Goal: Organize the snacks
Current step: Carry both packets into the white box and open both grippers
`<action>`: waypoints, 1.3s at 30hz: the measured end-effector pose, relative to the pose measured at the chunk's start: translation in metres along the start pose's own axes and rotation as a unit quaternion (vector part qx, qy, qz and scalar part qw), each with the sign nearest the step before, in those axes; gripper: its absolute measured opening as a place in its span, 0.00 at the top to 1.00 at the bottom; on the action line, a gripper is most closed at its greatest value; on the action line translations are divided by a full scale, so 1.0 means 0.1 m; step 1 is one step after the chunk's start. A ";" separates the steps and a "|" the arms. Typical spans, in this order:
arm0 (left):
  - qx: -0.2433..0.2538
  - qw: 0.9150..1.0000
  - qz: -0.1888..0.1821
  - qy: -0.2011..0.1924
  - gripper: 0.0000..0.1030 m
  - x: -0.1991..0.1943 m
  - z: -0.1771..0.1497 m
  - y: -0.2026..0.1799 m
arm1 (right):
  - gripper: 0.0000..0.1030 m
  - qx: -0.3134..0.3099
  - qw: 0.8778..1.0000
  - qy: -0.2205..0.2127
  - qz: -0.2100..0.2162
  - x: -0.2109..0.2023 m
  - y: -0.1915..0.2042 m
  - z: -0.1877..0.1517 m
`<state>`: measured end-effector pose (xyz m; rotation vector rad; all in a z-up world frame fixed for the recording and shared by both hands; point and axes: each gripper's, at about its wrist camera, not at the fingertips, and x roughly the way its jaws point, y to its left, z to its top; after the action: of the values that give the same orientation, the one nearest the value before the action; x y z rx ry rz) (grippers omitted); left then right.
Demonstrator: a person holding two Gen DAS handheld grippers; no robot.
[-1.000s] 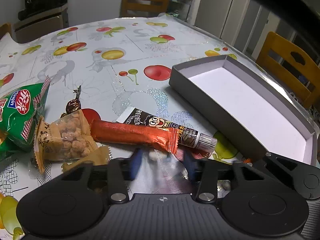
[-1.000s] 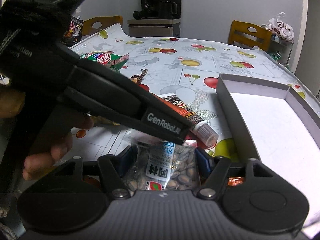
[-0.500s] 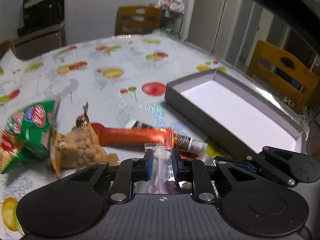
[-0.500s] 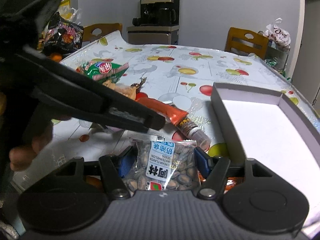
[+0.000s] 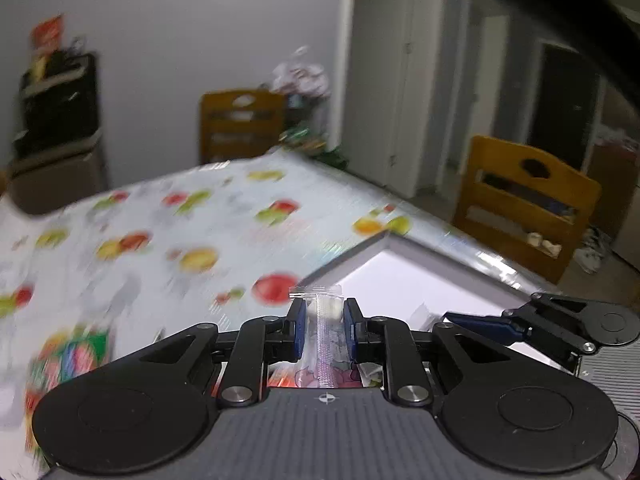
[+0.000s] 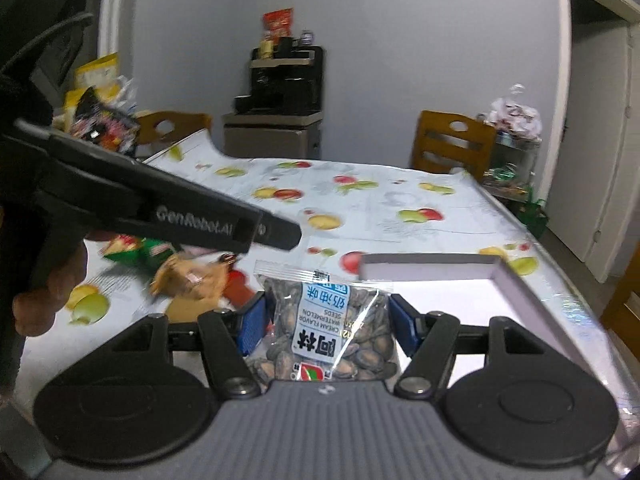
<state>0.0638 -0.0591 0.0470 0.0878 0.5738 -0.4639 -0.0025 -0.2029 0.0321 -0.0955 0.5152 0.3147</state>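
My left gripper [image 5: 323, 330] is shut on a small clear snack packet [image 5: 322, 344] and holds it lifted above the table, near the grey box [image 5: 384, 246] with a white inside. My right gripper [image 6: 326, 326] is shut on a clear bag of watermelon seeds [image 6: 326, 332], held up beside the same grey box [image 6: 424, 270]. The left gripper's body [image 6: 160, 204] crosses the left of the right wrist view. The right gripper's finger [image 5: 492, 326] shows at the right of the left wrist view.
A green snack bag [image 6: 140, 250] and a tan nut packet [image 6: 188, 278] lie on the fruit-print tablecloth [image 6: 380, 208]. Wooden chairs [image 5: 520, 200] stand around the table. A coffee machine [image 6: 286, 80] sits on a cabinet behind.
My left gripper closed on the clear packet and lifted it up and toward the box. My right gripper rose with the seed bag; both views tilted upward.
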 end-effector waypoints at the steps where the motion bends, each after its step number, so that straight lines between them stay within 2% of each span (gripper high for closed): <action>1: 0.013 1.000 -0.010 -0.005 0.79 0.06 0.06 -0.05 | 0.38 0.007 1.000 -0.001 -0.008 -0.01 -0.08 0.02; 6: 0.065 0.997 -0.052 -0.003 0.79 0.47 0.28 -0.27 | 0.38 0.014 0.999 -0.002 -0.045 -0.03 -0.47 0.04; 9: 0.085 0.995 -0.059 0.007 0.79 0.79 0.38 -0.39 | 0.38 0.017 0.998 0.006 -0.064 0.00 -0.74 0.02; 14: 0.090 0.993 -0.071 0.027 0.79 1.30 0.44 -0.53 | 0.38 0.040 0.995 0.023 -0.089 0.21 -1.18 0.00; 18: 0.076 0.993 -0.079 0.040 0.78 1.65 0.46 -0.61 | 0.38 0.051 0.992 0.043 -0.105 0.54 -1.35 -0.03; 23: 0.073 0.993 -0.071 0.054 0.77 1.99 0.43 -0.68 | 0.38 0.069 0.989 0.084 -0.103 0.95 -1.44 -0.07; 31: 0.081 0.990 -0.071 0.086 0.73 2.30 0.37 -0.74 | 0.37 0.136 0.980 0.112 -0.095 1.21 -1.66 -0.14; 34: 0.088 0.990 -0.068 0.092 0.66 2.36 0.34 -0.75 | 0.37 0.155 0.977 0.119 -0.089 1.25 -1.72 -0.17; 36: 0.088 0.989 -0.067 0.095 0.50 2.38 0.33 -0.75 | 0.37 0.165 0.975 0.123 -0.089 1.27 -1.74 -0.20; 39: 0.087 0.990 -0.068 0.085 0.37 2.35 0.34 -0.75 | 0.37 0.169 0.974 0.122 -0.092 1.28 -1.75 -0.19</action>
<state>0.2213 -0.2264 -0.0485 0.2574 0.7081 -0.6433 0.1498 -0.3375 -0.0465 0.1494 0.7918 0.0299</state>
